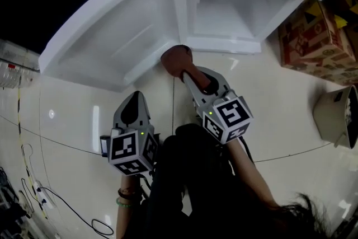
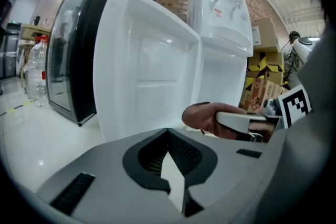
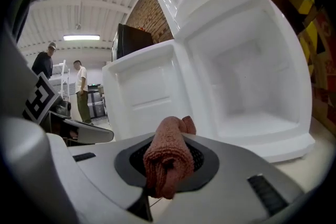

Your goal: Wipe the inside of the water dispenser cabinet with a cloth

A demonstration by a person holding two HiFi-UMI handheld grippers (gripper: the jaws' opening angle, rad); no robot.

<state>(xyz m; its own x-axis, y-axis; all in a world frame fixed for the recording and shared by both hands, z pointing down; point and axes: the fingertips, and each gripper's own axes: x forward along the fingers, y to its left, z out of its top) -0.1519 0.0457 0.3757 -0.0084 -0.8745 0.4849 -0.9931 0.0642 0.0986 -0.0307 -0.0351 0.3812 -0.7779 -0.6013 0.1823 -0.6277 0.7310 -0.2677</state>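
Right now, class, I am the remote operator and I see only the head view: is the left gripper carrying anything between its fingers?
Observer: No. The left gripper view shows the fingers of the left gripper close together with nothing between them.
Operator: How does the cloth sit in the other one?
Observer: The right gripper is shut on the reddish-brown cloth, and a rolled end of it pokes out past the fingers.
Operator: Is anyone else around?
Observer: Yes. In the right gripper view, two people stand in the background, beyond the open cabinet door.
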